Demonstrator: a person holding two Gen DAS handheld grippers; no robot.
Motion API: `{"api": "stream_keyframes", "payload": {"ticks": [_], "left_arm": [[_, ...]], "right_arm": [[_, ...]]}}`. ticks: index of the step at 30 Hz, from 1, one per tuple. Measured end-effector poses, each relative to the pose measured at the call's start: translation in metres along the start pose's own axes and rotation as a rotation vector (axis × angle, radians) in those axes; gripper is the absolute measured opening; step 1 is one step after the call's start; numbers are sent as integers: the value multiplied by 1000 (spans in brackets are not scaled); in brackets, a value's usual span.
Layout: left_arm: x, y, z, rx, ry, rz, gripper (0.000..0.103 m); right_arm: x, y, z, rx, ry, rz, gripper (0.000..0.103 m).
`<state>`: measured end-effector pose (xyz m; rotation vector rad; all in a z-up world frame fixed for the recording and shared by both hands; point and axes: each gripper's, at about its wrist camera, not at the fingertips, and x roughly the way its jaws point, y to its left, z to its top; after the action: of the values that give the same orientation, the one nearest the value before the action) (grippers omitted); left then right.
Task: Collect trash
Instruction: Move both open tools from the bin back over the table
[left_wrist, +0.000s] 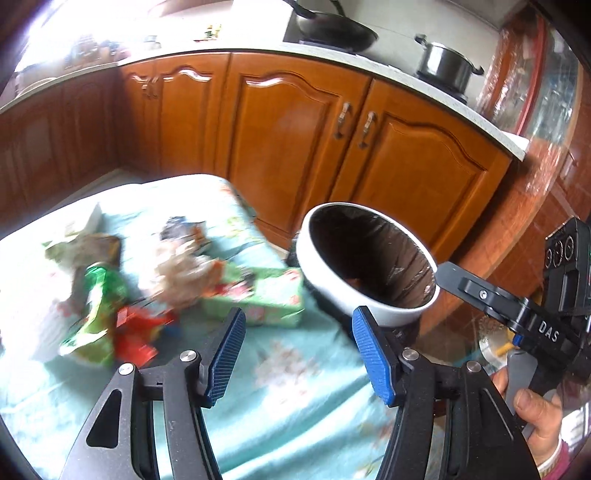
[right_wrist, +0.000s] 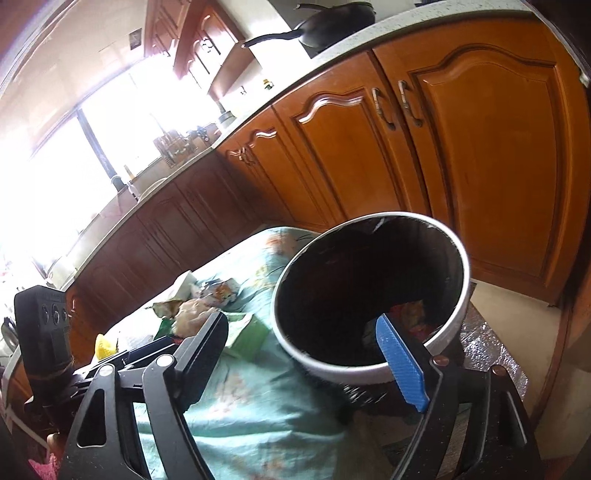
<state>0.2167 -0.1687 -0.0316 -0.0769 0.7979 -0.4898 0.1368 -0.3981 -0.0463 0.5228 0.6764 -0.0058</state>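
A pile of trash lies on the light blue cloth (left_wrist: 303, 391): a green wrapper (left_wrist: 96, 295), a red packet (left_wrist: 136, 332), crumpled paper (left_wrist: 186, 273) and a green box (left_wrist: 269, 299). A white bin (left_wrist: 343, 295) with a dark liner stands at the table's right edge. My left gripper (left_wrist: 299, 354) is open and empty over the cloth, just right of the pile. My right gripper (right_wrist: 306, 354) is open and empty, its blue pad (right_wrist: 400, 362) at the rim of the bin (right_wrist: 461, 295). Some trash (right_wrist: 410, 314) lies inside the bin. The pile (right_wrist: 195, 314) shows left of it.
Orange wooden cabinets (left_wrist: 288, 129) stand behind the table under a countertop with a black pan (left_wrist: 332, 26) and a steel pot (left_wrist: 447, 62). The right gripper's body (left_wrist: 517, 314) and the person's hand (left_wrist: 535, 417) show at the right. A bright window (right_wrist: 74, 155) is at the left.
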Motion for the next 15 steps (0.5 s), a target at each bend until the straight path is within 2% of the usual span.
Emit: {"api": "stream_keyframes", "payload": {"ticks": [8, 15], "left_arm": [[-46, 43, -24, -98, -17, 49, 60], [-78, 70, -40, -151, -33, 90, 60]], "right_arm": [[12, 41, -22, -76, 47, 41, 86], [26, 79, -33, -232, 100, 74, 86]]}}
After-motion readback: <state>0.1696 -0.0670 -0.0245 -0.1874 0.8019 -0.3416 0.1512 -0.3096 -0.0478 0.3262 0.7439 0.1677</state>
